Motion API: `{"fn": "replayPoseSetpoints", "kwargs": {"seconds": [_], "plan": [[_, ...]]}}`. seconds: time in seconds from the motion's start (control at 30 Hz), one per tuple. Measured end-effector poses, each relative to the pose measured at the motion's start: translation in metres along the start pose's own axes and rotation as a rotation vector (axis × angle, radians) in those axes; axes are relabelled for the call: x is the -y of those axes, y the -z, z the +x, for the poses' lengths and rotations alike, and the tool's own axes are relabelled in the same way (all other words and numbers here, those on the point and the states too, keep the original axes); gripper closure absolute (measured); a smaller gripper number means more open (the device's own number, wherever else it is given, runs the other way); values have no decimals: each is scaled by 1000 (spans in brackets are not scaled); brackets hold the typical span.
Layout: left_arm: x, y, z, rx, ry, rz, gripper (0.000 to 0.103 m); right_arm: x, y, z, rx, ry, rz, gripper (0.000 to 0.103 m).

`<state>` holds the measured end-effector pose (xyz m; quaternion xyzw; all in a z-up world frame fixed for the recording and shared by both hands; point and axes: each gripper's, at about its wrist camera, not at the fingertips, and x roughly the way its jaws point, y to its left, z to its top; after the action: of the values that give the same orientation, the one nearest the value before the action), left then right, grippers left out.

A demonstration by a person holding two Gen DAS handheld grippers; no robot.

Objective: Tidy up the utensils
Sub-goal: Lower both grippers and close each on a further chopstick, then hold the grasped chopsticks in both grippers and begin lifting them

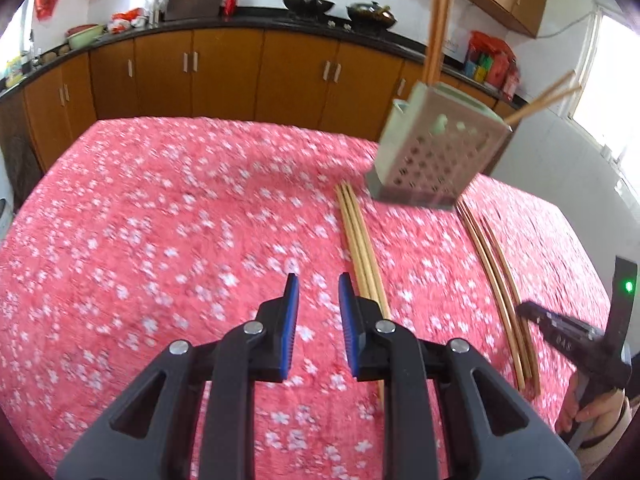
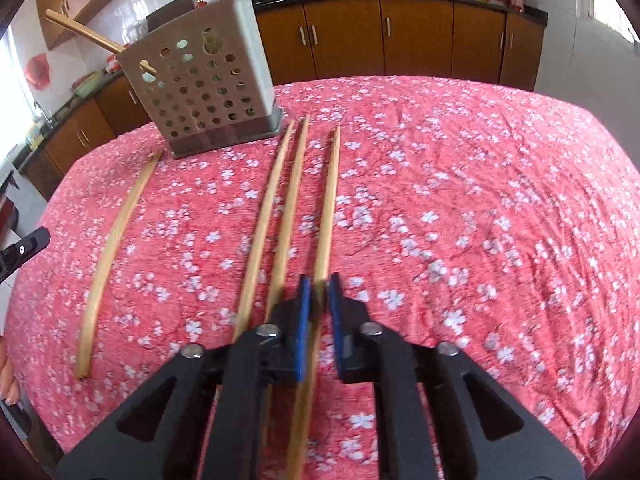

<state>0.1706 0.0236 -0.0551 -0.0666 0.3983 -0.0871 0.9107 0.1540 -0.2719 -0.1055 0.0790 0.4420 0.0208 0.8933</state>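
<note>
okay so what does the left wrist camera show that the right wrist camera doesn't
Only the left wrist view shows the left gripper from behind, its jaws apart over bare cloth, and the right gripper's side.

Only the right wrist view shows the right gripper closed on the rightmost chopstick, beside two other chopsticks.

Both show the perforated holder with chopsticks standing in it, the loose chopsticks on the pink floral tablecloth, and the wooden cabinets behind.

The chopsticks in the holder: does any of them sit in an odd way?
Yes. In the perforated holder most chopsticks stand upright, but a pair leans far out over the rim, almost sideways. More chopsticks lie loose on the pink cloth, not yet put away.
</note>
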Motion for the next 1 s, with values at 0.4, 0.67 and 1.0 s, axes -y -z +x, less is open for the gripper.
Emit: {"fn": "replayPoseSetpoints", "kwargs": {"seconds": [0.4,0.67,1.0], "plan": [[33,23,30,-111,77,71,88,27,-2,-2,28,41,70,95],[38,31,39,-124,25,92,88,27,4,-10,33,39,70,95],[39,32,46,-122,-56,126,89,25,8,-13,30,43,54,95]]}}
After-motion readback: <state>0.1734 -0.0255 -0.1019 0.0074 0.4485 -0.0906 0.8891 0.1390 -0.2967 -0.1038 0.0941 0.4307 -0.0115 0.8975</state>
